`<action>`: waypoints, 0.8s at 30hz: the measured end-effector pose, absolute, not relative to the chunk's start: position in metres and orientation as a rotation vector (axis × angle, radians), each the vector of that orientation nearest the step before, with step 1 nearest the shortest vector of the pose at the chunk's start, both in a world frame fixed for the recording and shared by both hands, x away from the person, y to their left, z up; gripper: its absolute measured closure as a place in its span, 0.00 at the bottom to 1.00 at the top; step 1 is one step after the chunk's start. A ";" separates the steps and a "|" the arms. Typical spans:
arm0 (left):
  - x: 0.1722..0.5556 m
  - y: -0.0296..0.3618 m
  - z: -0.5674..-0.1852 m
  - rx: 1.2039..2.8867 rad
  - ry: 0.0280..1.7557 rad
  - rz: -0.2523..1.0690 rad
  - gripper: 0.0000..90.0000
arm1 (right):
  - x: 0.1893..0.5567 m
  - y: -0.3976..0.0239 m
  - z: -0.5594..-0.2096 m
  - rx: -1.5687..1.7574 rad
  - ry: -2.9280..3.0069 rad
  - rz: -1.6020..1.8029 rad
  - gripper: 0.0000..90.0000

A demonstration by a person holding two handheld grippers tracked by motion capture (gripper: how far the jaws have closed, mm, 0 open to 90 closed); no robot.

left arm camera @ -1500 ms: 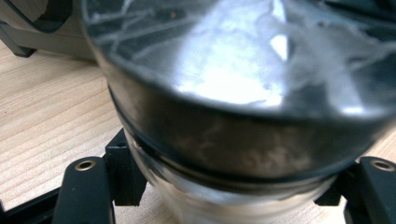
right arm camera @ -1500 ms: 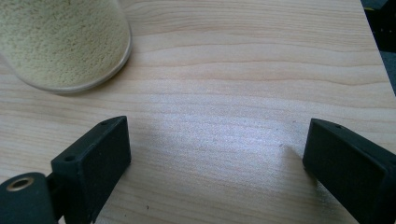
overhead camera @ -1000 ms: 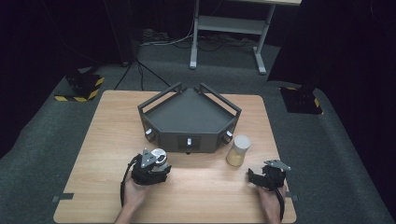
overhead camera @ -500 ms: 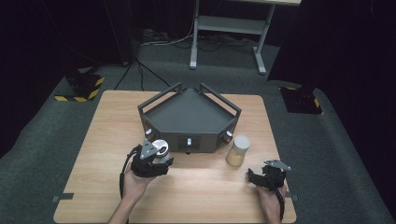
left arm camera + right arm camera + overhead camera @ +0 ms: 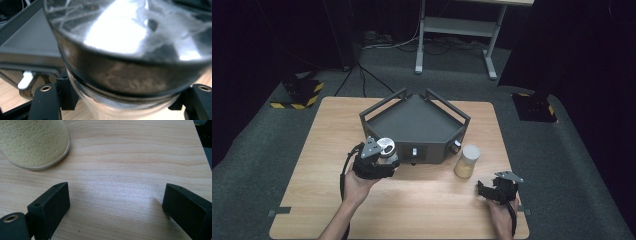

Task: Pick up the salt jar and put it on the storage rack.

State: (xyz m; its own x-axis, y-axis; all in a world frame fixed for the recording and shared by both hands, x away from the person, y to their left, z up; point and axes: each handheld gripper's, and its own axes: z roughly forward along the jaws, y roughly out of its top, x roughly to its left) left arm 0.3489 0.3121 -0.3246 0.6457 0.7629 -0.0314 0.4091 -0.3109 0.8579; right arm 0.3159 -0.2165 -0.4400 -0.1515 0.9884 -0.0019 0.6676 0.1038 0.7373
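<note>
My left gripper [image 5: 381, 156] is shut on a glass jar with a shiny metal lid [image 5: 386, 146], which it holds off the table at the front left corner of the dark angular tray [image 5: 417, 120]. In the left gripper view the lid [image 5: 125, 37] looms close and tilted, with the black fingers [image 5: 46, 100] clamped on the glass below it. My right gripper [image 5: 487, 190] rests open near the table's front right. Its own view shows bare wood between the jaws of the right gripper [image 5: 117, 205]. A jar of yellowish powder [image 5: 466, 161] [image 5: 32, 142] stands upright just ahead of it.
The tray's front wall [image 5: 432, 150] carries a white switch [image 5: 25, 80] and a knob [image 5: 456, 145]. Bare wooden tabletop [image 5: 427, 200] lies between my hands. Beyond the table are a metal table frame [image 5: 457, 30] and striped floor bases [image 5: 299, 95].
My left gripper has risen with the lidded jar and moved closer to the tray's front left corner. The right gripper and the powder jar have stayed put.
</note>
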 end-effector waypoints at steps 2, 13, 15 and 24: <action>0.351 0.312 -0.321 1.940 0.923 0.482 0.34 | 0.316 -0.216 -0.440 1.612 1.879 0.825 0.08; 0.362 0.308 -0.310 1.928 0.940 0.471 0.34 | 0.316 -0.216 -0.440 1.618 1.878 0.825 0.08; 0.365 0.305 -0.307 1.931 0.938 0.476 0.34 | 0.316 -0.216 -0.440 1.618 1.878 0.825 0.08; 0.372 0.302 -0.297 1.933 0.937 0.491 0.34 | 0.316 -0.216 -0.440 1.618 1.878 0.825 0.08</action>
